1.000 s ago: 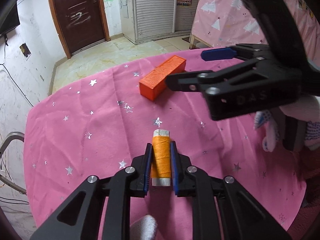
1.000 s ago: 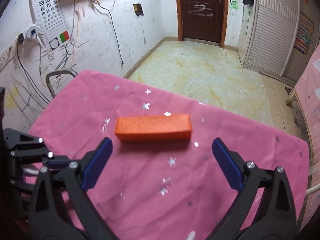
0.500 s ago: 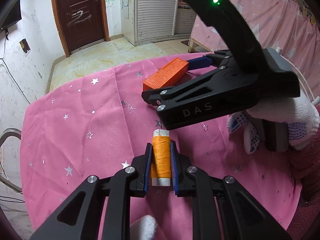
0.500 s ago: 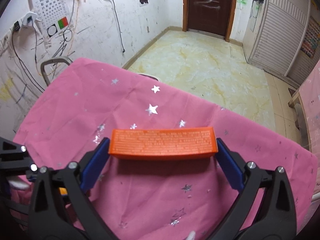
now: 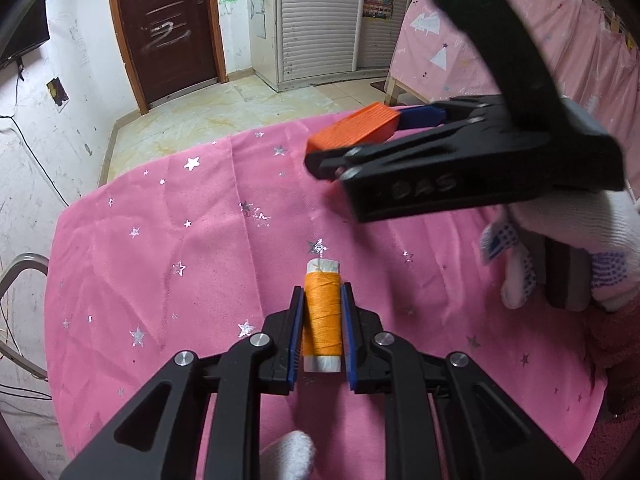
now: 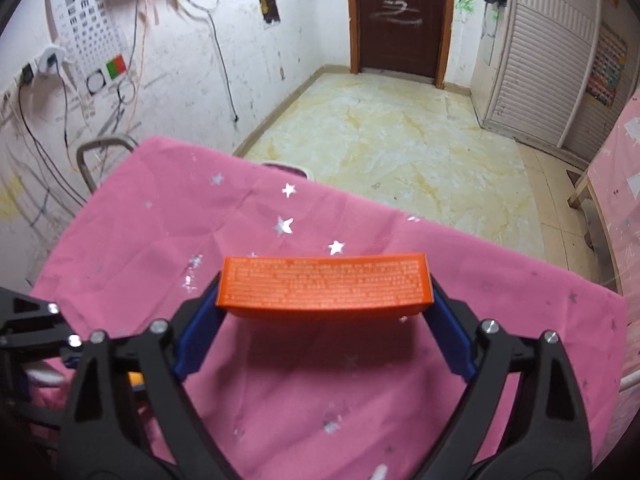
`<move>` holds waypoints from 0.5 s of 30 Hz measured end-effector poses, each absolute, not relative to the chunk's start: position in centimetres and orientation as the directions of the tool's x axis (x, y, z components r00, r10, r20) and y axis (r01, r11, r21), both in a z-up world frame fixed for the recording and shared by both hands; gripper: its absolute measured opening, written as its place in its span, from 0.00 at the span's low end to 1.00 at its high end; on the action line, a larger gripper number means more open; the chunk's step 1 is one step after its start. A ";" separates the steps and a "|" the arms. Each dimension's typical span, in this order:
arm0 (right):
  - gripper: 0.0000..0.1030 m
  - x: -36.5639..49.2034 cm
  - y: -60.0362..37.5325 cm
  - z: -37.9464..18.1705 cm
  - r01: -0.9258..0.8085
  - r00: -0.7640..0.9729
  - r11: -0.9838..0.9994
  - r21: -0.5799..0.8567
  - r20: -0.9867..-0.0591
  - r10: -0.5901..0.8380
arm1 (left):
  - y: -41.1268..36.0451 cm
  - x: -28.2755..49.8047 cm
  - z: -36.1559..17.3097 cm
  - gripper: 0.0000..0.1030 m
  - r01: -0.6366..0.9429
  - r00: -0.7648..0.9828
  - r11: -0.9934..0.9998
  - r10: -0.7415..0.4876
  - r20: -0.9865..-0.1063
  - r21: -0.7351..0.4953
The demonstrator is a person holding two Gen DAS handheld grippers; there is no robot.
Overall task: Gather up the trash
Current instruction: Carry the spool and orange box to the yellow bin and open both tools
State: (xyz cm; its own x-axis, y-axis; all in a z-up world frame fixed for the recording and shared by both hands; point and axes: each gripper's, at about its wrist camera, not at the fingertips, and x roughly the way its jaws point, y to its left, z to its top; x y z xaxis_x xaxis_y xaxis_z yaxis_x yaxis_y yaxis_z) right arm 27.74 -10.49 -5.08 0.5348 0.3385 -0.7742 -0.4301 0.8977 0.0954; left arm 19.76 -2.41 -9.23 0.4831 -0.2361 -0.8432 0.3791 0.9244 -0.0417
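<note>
An orange thread spool [image 5: 322, 320] with white ends sits between the blue pads of my left gripper [image 5: 322, 292], which is shut on it just above the pink star-print tablecloth [image 5: 160, 260]. In the right wrist view an orange box [image 6: 324, 286] with printed text spans my right gripper [image 6: 325, 300]. Its jaws are closing, with a blue pad pressed on each short end. The box hangs clear of the cloth, with its shadow beneath it. In the left wrist view the same box [image 5: 356, 126] is up at the far right in the right gripper [image 5: 360, 140].
A white-gloved hand [image 5: 560, 220] holds the right gripper at the table's right side. A metal chair frame [image 6: 104, 152] stands by the table's left edge. Beyond the far edge is tiled floor [image 6: 400, 140], a brown door and a cabinet. Pink patterned fabric [image 5: 460, 48] hangs at the right.
My right gripper moved forward around the orange box, closed on its two ends and raised it off the cloth. The left gripper and its spool stayed put.
</note>
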 end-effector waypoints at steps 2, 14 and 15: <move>0.86 26.8 -11.4 -4.0 -0.423 0.557 0.901 0.098 -0.756 0.344 | -2.7 19.5 -8.7 0.09 0.380 0.493 0.924 -0.234 -0.838 -0.035; 0.86 21.0 -19.6 0.5 -0.324 0.676 0.932 0.165 -0.648 0.350 | -6.5 16.6 -5.0 0.09 0.421 0.554 0.907 -0.230 -0.800 0.030; 0.86 20.5 -20.6 0.7 -0.312 0.686 0.933 0.177 -0.638 0.350 | -7.0 16.4 -4.8 0.09 0.425 0.557 0.904 -0.230 -0.798 0.036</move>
State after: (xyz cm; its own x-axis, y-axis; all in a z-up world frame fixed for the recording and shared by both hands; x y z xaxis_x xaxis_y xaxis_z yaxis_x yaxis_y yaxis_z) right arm 20.47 -20.63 0.72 0.6859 0.3503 -0.6379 -0.3122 0.9334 0.1768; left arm 16.43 -6.96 -4.80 0.5575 -0.2303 -0.7976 0.4251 0.9045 0.0359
